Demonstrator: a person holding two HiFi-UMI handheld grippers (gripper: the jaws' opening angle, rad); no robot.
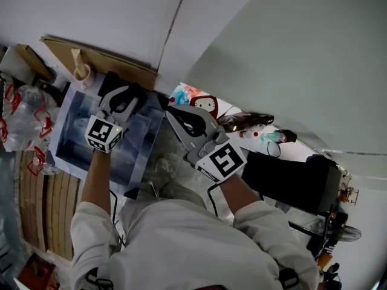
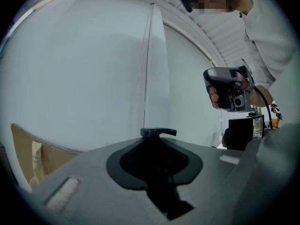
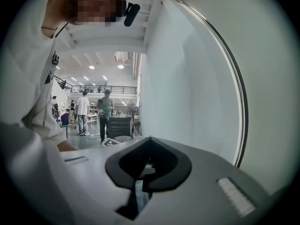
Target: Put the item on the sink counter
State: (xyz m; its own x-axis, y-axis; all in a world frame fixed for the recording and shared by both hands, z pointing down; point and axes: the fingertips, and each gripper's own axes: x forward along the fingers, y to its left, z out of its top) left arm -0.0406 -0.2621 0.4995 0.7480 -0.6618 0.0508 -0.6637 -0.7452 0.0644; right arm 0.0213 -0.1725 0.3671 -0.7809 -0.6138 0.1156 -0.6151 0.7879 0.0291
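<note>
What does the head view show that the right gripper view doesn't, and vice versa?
Head view only: the sink, the counter clutter and a brown paper bag behind the sink. Right gripper view only: people standing in a distant hall. Both: the right gripper and the white wall.

text: none legible in any view | labels, brands, numbers: none
</note>
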